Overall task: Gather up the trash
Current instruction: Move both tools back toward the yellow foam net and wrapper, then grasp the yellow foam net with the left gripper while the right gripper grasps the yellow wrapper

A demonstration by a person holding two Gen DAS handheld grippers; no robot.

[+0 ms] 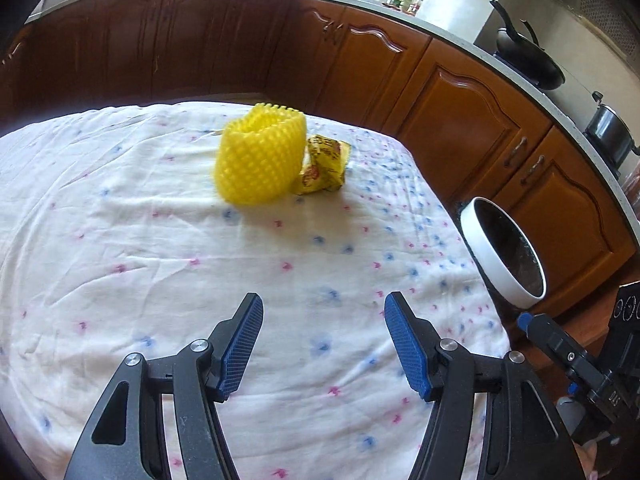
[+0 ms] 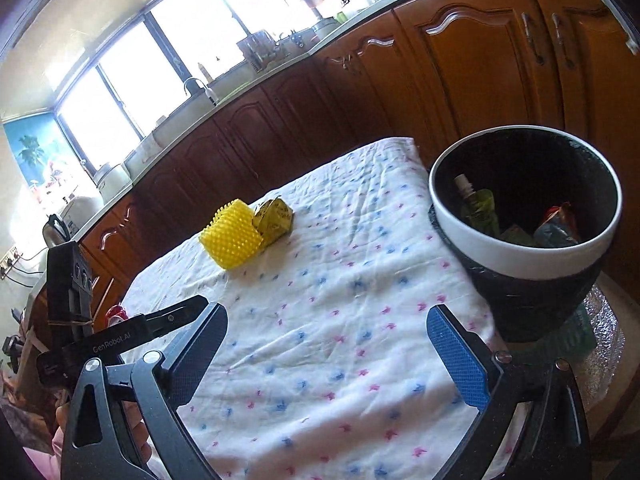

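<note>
Here, both tools hung over the near edge of the bench (image 1: 120,240), which was draped in a white cloth with pink and blue flecks. The left tool (image 1: 323,344) had its blue pads spread wide and held nothing; the right tool (image 2: 326,354) was likewise spread and empty. Two pieces of trash lay toward the far side of the bench: a yellow foam net sleeve (image 1: 260,156) standing on its edge, and a crumpled yellow wrapper (image 1: 324,164) touching it on its right. The bin (image 2: 524,248), black-lined with a white rim, sat at the bench's right edge with litter already inside. The next pick probably called for closing on the sleeve's soft wall, gently, since it would likely squash, and lifting clear without dragging the cloth or the wrapper.
</note>
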